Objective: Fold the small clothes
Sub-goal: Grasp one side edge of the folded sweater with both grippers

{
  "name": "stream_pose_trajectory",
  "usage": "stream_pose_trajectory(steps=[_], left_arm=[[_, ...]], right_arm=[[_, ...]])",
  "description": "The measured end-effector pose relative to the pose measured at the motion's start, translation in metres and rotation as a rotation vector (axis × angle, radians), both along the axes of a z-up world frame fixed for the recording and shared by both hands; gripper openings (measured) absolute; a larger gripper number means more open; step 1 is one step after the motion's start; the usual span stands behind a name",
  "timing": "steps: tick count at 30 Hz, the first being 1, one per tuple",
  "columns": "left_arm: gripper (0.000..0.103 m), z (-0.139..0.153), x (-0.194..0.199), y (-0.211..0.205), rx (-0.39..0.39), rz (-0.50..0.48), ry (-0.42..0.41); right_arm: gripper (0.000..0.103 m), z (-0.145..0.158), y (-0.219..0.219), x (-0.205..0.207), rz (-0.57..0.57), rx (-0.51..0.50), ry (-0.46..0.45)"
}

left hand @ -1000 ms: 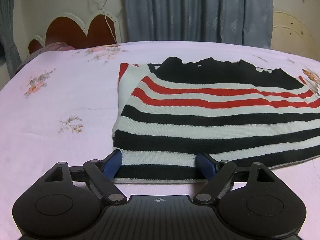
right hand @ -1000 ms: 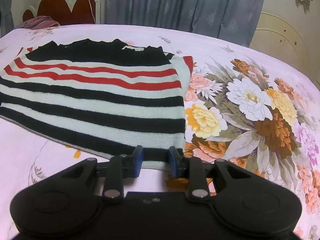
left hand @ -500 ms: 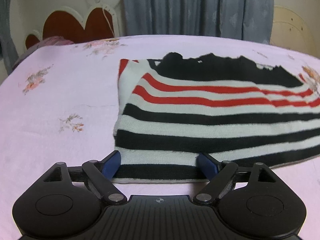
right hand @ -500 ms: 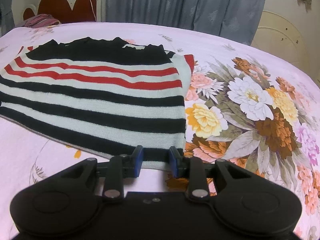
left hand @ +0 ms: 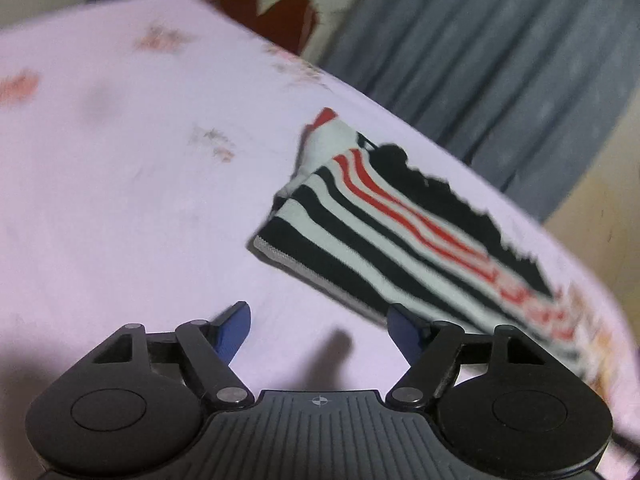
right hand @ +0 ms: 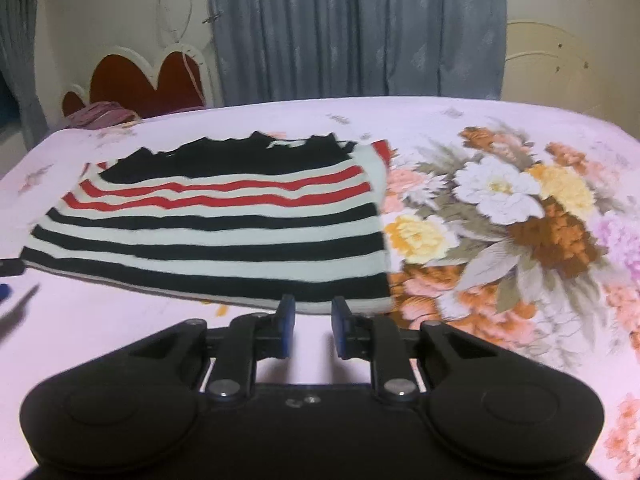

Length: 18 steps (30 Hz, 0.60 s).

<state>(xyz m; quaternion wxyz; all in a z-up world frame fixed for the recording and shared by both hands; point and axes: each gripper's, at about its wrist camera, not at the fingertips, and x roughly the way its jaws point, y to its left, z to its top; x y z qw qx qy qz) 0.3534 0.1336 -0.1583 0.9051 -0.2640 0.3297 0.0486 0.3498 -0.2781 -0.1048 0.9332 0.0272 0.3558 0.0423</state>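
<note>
**A:** Where's the striped sweater (right hand: 224, 224) lying?

**B:** Flat on the bed (right hand: 440, 120), folded into a wide rectangle on the pink sheet. In the right wrist view its long axis runs side to side, parallel to the stripes; the black top part faces the grey curtain (right hand: 352, 28) and the black-and-white hem faces the camera.

**A:** And the left wrist view?

**B:** Blurred and tilted there. The sweater (left hand: 400, 232) runs on a slant from the middle toward the lower right, with a hem corner nearest the camera.

**A:** The claws?

**B:** The left claw (left hand: 320, 324) gapes wide with only bare sheet between its blue fingers (left hand: 234, 330); its jaws have just been closing somewhat. The right-hand finger overlaps the sweater's lower edge in the picture, but I can't tell whether it touches. The right claw (right hand: 313, 322) stands narrowly parted just at the hem, near the sweater's right corner, nothing pinched; its jaws have just been closing too.

**A:** What does one view give that the other doesn't?

**B:** The right shows the large flower print (right hand: 520, 220) beside the sweater and the heart-shaped headboard (right hand: 152, 80) clearly. The left shows the plain stretch of sheet on the sweater's other side.
</note>
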Motion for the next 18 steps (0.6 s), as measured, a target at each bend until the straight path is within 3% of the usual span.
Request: stream_pose_trajectory(steps=[4,12,17,18], left_arm=[[0.075,-0.010,0.013,0.007,-0.104,0.069,-0.016],[0.075,-0.021,0.049,0.015,-0.200,0.141,-0.072],[0.074,-0.026,0.069,0.018,-0.249,0.238,-0.124],[0.061,-0.026,0.074,0.017,-0.248,0.252,-0.128]], right_arm=[[0.019,0.003,0.007,0.007,0.022,0.053,0.010],[0.016,0.006,0.031,0.056,0.047,0.108,0.029],[0.012,0.003,0.061,0.099,0.088,0.126,0.042],[0.011,0.003,0.068,0.107,0.094,0.123,0.044]])
